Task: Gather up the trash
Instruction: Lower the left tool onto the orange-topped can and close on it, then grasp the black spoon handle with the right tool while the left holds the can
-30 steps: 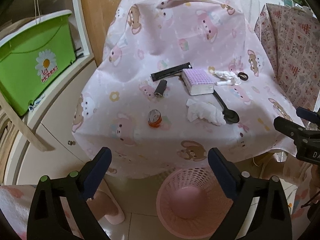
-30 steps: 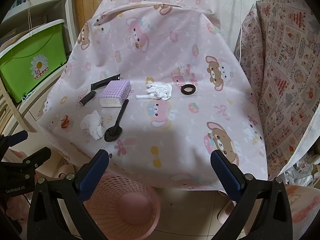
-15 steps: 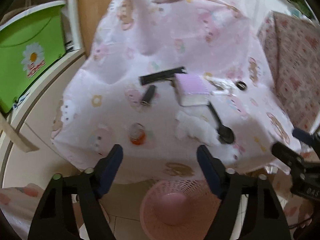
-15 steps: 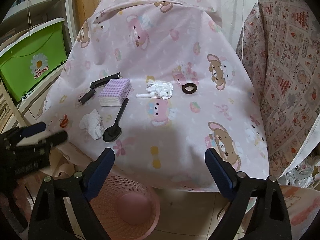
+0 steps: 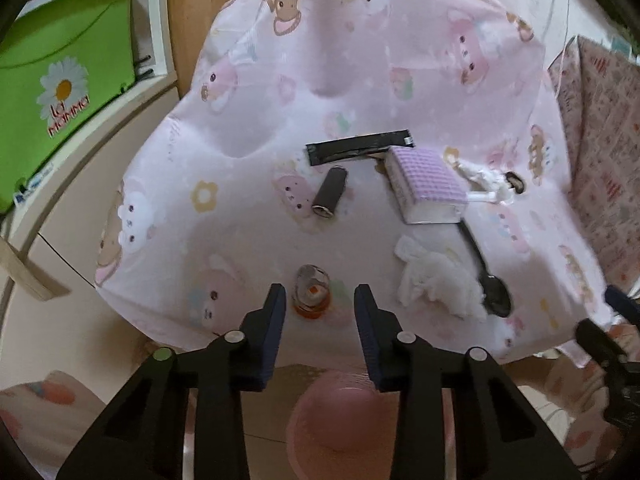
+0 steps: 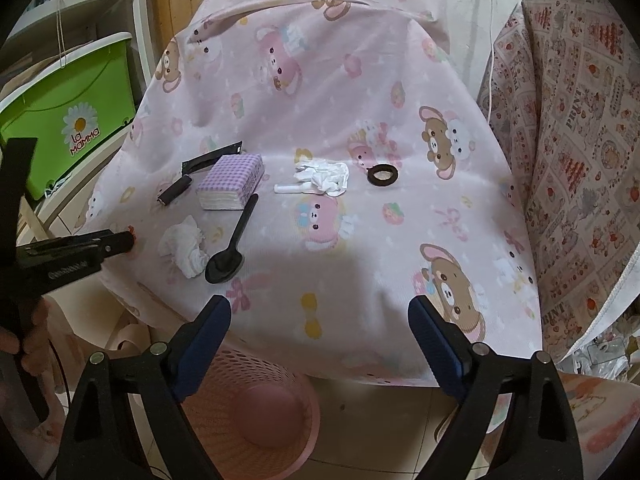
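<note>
A small crumpled clear-and-orange wrapper point(image 5: 311, 298) lies near the front edge of the pink-clothed table point(image 5: 240, 208). My left gripper point(image 5: 320, 308) is open, its fingers either side of the wrapper, not closed on it. A crumpled white tissue point(image 5: 434, 286) point(image 6: 184, 245) lies to its right beside a black spoon point(image 6: 232, 242). A second white wad with a stick point(image 6: 320, 178) lies farther back. My right gripper point(image 6: 320, 330) is open and empty at the table's front edge. A pink mesh bin point(image 6: 256, 412) stands on the floor below.
On the table lie a purple checked tissue pack point(image 6: 232, 186), a black flat sachet point(image 5: 358, 146), a dark cylinder point(image 5: 330, 194) and a black ring point(image 6: 383, 175). A green storage box point(image 6: 68, 116) sits on shelves at left. A patterned cloth point(image 6: 580, 140) hangs at right.
My left gripper has moved forward to the table and narrowed, now straddling the orange wrapper. My right gripper has edged slightly closer to the table's front edge.
</note>
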### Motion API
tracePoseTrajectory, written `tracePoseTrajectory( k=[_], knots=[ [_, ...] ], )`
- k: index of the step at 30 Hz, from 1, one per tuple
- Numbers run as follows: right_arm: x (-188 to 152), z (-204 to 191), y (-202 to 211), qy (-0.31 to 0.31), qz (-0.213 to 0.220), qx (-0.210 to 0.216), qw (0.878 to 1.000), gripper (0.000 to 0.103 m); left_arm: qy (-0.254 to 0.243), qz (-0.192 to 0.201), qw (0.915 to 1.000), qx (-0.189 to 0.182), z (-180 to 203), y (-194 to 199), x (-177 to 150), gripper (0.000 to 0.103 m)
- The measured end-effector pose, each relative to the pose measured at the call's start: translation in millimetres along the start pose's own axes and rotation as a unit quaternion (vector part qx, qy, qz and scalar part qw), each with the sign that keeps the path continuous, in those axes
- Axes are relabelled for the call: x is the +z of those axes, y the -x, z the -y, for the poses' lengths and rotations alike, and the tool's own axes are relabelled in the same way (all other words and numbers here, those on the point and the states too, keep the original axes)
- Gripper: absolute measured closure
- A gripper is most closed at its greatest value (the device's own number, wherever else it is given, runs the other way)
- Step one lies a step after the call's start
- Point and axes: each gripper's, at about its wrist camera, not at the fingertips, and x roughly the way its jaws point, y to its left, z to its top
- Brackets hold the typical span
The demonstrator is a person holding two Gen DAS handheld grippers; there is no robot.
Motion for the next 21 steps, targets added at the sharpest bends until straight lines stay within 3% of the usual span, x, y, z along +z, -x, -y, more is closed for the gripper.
tracePoseTrajectory(
  k=[2,6,8,16,21],
  knots=[
    [0.4,-0.2,-0.3,-0.002,0.000,0.004,1.000,0.014,-0.003,-0.002,1.0000,0.002,-0.9,-3.2,0.4,0.085],
    [2.4,-2.4,-4.2,-0.005,-0.002,0.026,1.000,0.026,0.003,-0.005,1.0000,0.007,-4.9,-8.8,0.9,0.085],
    [4.5,-6.3,-7.4,-0.005,-0.003,0.045,0.999,0.033,0.000,-0.001,1.0000,0.003,-3.8,-7.4,1.3,0.097],
    [16.3,-19.4,-35.2,-0.046,-0.024,0.131,0.990,0.066,0.020,0.057,0.9982,-0.001,-9.3,29.5,0.9,0.098],
    [17.7,-26.5,-50.1,-0.047,-0.024,0.111,0.992,0.072,0.004,0.090,0.9958,0.016,-7.7,53.1,-8.4,0.098]
  ],
)
